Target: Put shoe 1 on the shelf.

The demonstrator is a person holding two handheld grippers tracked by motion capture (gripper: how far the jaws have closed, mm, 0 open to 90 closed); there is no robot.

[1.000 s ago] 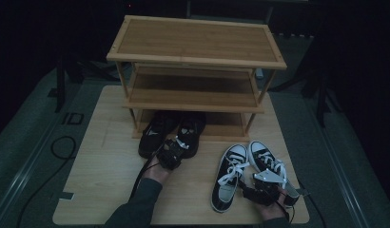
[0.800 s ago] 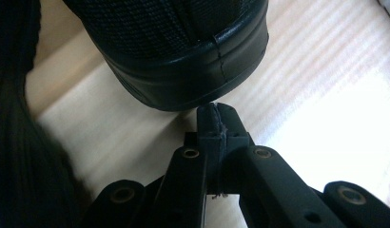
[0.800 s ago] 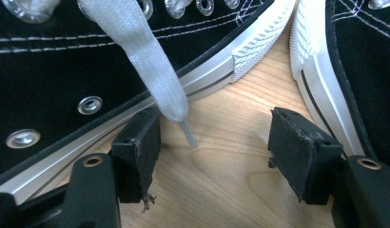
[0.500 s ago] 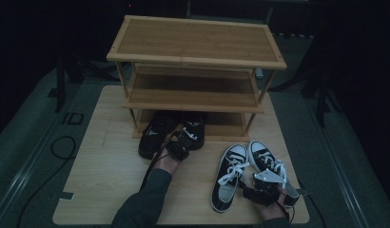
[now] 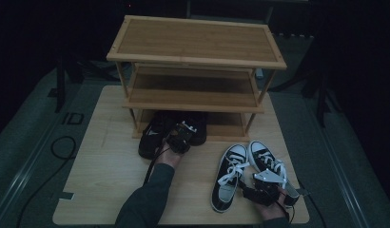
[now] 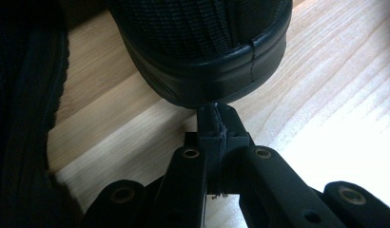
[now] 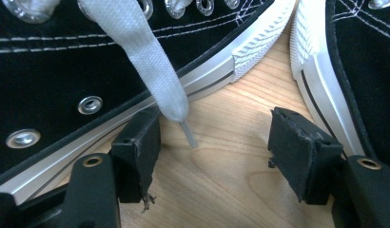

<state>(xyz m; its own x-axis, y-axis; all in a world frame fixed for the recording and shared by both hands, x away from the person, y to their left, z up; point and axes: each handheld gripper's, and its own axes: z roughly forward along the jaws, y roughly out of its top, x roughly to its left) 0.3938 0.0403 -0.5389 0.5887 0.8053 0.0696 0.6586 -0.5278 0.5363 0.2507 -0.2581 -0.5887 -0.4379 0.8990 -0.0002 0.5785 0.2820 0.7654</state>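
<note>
Two black shoes lie at the foot of the bamboo shoe rack (image 5: pixel 193 52). My left gripper (image 5: pixel 181 135) is shut with nothing between its jaws. Its tips (image 6: pixel 217 118) touch the heel of the right black shoe (image 6: pixel 202 47), and the other black shoe (image 6: pixel 22 118) lies beside it. Near the front right stand the left sneaker (image 5: pixel 229 175) and right sneaker (image 5: pixel 269 164), both black and white. My right gripper (image 5: pixel 267 187) is open, low between them. A white lace (image 7: pixel 141 57) from the left sneaker (image 7: pixel 64 71) hangs by its left finger (image 7: pixel 138 142), with the right sneaker (image 7: pixel 355 61) past the other finger.
The rack has three shelves; its lowest one (image 5: pixel 226 130) is just above the board, with the black shoes partly under it. The light wooden board (image 5: pixel 102 156) ends close behind both hands. A black cable (image 5: pixel 60 147) loops on the grey floor at the left.
My left gripper has moved forward toward the rack, and the right black shoe has slid farther under the lowest shelf. The right gripper and sneakers have stayed put.
</note>
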